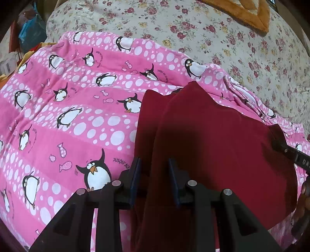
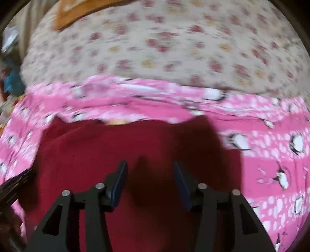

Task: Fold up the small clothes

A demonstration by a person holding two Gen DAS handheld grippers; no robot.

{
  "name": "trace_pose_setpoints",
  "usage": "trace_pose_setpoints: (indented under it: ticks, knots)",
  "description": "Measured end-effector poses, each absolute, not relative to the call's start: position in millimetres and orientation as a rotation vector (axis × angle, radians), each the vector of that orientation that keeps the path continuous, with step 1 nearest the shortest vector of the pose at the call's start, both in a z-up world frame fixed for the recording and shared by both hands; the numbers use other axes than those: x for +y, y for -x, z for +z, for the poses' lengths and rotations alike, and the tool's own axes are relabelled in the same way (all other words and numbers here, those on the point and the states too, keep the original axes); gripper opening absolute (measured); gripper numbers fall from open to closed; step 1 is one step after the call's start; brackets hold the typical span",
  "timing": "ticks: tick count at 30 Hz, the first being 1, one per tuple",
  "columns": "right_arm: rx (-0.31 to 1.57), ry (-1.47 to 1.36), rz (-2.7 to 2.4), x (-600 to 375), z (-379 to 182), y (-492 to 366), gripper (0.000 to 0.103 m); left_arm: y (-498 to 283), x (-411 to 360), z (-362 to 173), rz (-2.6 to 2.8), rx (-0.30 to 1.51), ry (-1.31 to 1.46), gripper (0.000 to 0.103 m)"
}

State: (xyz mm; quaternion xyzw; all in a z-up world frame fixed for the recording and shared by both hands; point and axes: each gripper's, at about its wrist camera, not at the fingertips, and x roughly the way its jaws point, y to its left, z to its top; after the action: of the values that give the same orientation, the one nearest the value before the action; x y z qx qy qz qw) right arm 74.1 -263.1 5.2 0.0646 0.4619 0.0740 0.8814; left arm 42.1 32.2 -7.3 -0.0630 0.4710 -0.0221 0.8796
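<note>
A dark red garment point(image 1: 213, 145) lies spread on a pink penguin blanket point(image 1: 77, 116), with a lengthwise fold near its left edge. My left gripper point(image 1: 154, 170) hovers over that left edge, jaws apart, and only the red cloth shows in the gap. The black finger of my right gripper point(image 1: 290, 153) reaches the garment's right edge. The right wrist view is blurred. There the right gripper point(image 2: 151, 174) stands open above the red garment point(image 2: 87, 151), nothing pinched between its blue pads point(image 2: 120, 180). The left gripper point(image 2: 15, 184) is a dark blur at the left edge.
Beyond the pink blanket point(image 2: 271, 155) stretches a cream floral bedsheet point(image 1: 213, 38). An orange cloth point(image 1: 248, 13) lies at the far end of the bed. A blue bag point(image 1: 31, 33) and clutter sit off the bed at the far left.
</note>
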Motion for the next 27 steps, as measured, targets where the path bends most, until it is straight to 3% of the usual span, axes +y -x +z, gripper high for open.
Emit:
trace_pose_setpoints:
  ticks: [15, 27]
  knots:
    - [1.019, -0.037, 0.358, -138.1, -17.9, -120.5, 0.052, -42.8, 32.8, -6.9, -0.065, 0.997, 0.155, 0.008]
    - [1.007, -0.083, 0.310, -130.5, -33.0, -146.7, 0.056, -49.5, 40.8, -11.1, -0.071, 1.015, 0.220, 0.017]
